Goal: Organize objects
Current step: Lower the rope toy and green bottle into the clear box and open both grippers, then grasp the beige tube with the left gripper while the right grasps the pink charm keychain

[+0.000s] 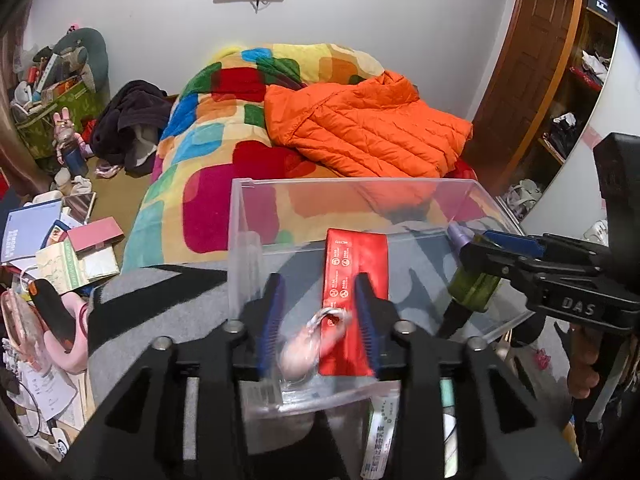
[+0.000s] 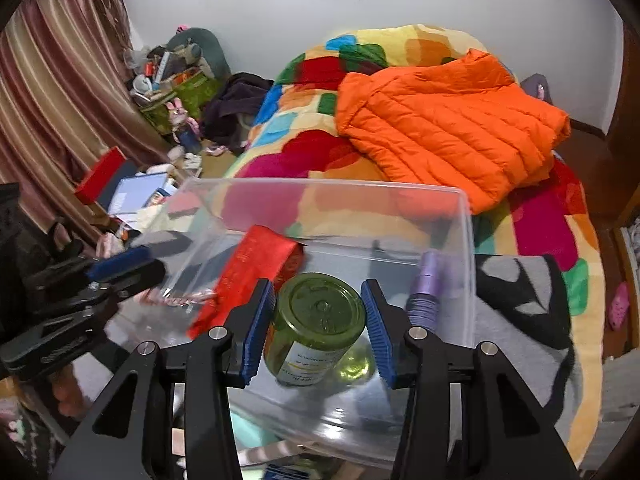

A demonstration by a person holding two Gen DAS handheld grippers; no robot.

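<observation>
Left wrist view, looking down into a clear plastic bin set on a grey and black cloth at the foot of a bed, patchwork blanket and orange jacket behind the bin. Inside the bin: a red packet flat on the floor, a small pink pouch with a white loop at the near wall, a purple bottle at the far right corner.

Left tongs spread partway, blue pads either side of the pink pouch, just beside it; actual contact impossible to judge, pouch blurred. Probably mid-release or about to pinch; cannot tell which.

Right wrist view, right tongs bracketing a green-lidded jar lying tilted inside the bin, lid toward the camera. Pad near the red packet touching or nearly touching the jar's side; pad near the purple bottle showing a thin gap. Looks like a loose hold or a release just begun.

To finish the step well: lower the jar until it rests on the bin floor before widening, keep it off the red packet and the purple bottle, lift straight up past the rim. Keep both tools apart above the bin.
</observation>
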